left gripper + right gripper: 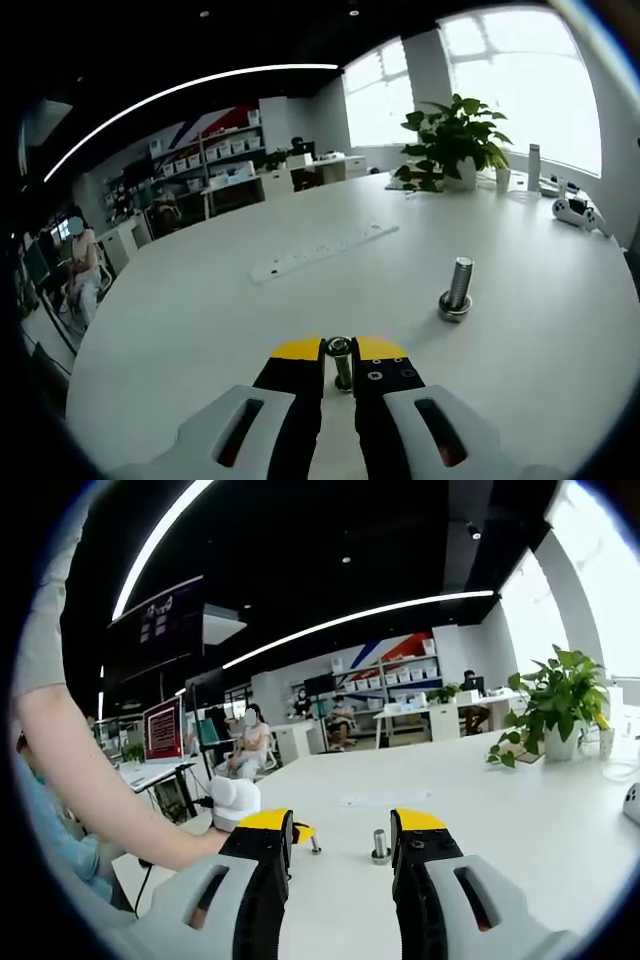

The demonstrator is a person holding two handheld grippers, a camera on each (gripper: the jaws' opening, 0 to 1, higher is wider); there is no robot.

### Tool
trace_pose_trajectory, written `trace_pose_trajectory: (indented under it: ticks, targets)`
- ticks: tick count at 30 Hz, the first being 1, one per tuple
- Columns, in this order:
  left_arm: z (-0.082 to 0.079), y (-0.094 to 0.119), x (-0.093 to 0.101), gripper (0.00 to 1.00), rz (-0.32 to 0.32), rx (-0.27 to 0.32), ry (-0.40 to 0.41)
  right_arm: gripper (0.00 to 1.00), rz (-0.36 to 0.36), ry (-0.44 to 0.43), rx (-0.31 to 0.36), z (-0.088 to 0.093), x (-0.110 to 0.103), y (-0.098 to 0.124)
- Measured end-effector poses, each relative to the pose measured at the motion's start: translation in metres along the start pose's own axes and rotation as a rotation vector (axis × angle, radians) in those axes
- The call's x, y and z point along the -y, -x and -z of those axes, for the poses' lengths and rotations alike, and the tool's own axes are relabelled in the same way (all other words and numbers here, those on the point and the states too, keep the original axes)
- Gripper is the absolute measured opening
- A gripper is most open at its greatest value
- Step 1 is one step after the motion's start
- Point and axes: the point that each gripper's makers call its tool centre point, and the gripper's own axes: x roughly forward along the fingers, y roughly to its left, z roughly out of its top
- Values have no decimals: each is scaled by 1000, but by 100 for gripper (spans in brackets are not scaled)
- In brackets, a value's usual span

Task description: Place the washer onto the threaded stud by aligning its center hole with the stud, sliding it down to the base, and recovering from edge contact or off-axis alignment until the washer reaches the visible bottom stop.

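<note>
A threaded steel stud (458, 282) stands upright on the white table (200, 300), right of my left gripper, with a washer (455, 309) lying around its base. My left gripper (340, 352) is shut on a small metal piece (341, 362), which has a ring-like top and a thin shank. In the right gripper view the same stud (380, 844) stands between and beyond the yellow-tipped jaws of my right gripper (342, 825), which is open and holds nothing. The left gripper (300, 833) reaches in from the left, its small metal piece (315, 846) just left of the stud.
A white power strip (325, 250) lies across the table's middle. A potted plant (455, 140), a white bottle (533, 166) and a white controller (578, 210) stand at the far right. A person's forearm (90, 770) crosses the left. Seated people and shelves are beyond.
</note>
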Motion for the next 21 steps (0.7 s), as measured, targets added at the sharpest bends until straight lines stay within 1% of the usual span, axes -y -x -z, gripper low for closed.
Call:
trace_pose_trajectory:
  ticks: [7,11,21]
  targets:
    - [1,1,2,7,6,-3,-4,41,-3,-4,-1,0,-1,0]
    - [1,1,3,11,6,0,1,41,-4,-5,2,0,0,-1]
    - [-3,3,3,12,7,15,13,42,-7,-3,2,-1,-1,-1]
